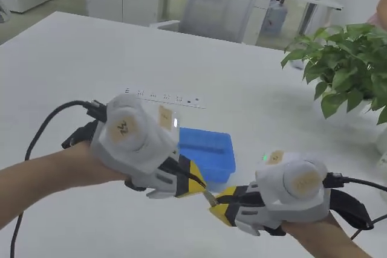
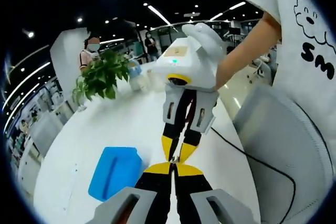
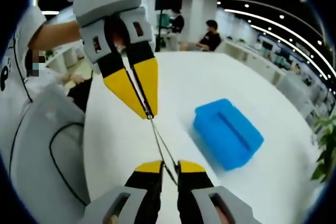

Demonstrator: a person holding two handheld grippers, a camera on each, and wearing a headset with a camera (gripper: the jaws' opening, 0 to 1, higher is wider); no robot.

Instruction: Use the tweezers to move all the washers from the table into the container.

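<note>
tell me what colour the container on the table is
Blue, a plain solid blue. The container shows best in the right gripper view.

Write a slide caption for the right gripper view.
Left gripper and right gripper pinch the tweezers near a blue container.

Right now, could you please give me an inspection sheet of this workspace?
Surface: white table.
Job's things: blue container beyond the grippers; tweezers spanning from one gripper to the other; washers, nothing seen.
Clutter: power strip behind the container.
Grippers: left gripper and right gripper face each other, both shut on the tweezers.
Cables: a black cable trails from each gripper.
Surroundings: potted plant, grey chair, seated person in an open office.
</note>
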